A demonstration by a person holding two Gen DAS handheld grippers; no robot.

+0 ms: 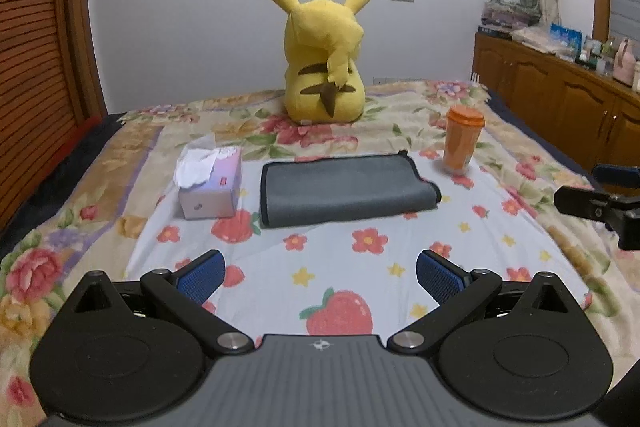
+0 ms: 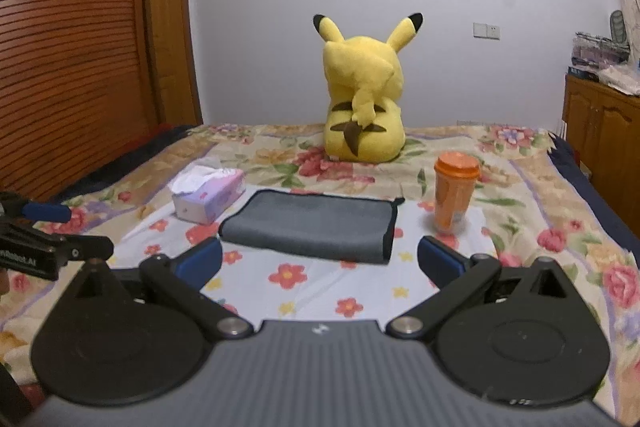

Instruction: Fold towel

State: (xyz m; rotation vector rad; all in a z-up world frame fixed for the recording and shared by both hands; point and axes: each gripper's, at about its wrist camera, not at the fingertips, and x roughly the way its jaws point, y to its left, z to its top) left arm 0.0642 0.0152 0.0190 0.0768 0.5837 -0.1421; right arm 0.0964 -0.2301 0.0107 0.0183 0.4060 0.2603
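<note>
Grey towel [image 1: 344, 189] lies folded on bed [image 1: 400, 259], between tissue box [image 1: 210, 183] and orange cup [image 1: 462, 141]. Left gripper [image 1: 320, 277] and right gripper [image 2: 318, 263] both spread, empty, apart from it. For 1 more fold: pinch both near corners together, lift evenly.

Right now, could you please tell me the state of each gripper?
Left gripper: jaws open, holding nothing, short of the grey towel.
Right gripper: jaws open, holding nothing, also short of the towel.
</note>
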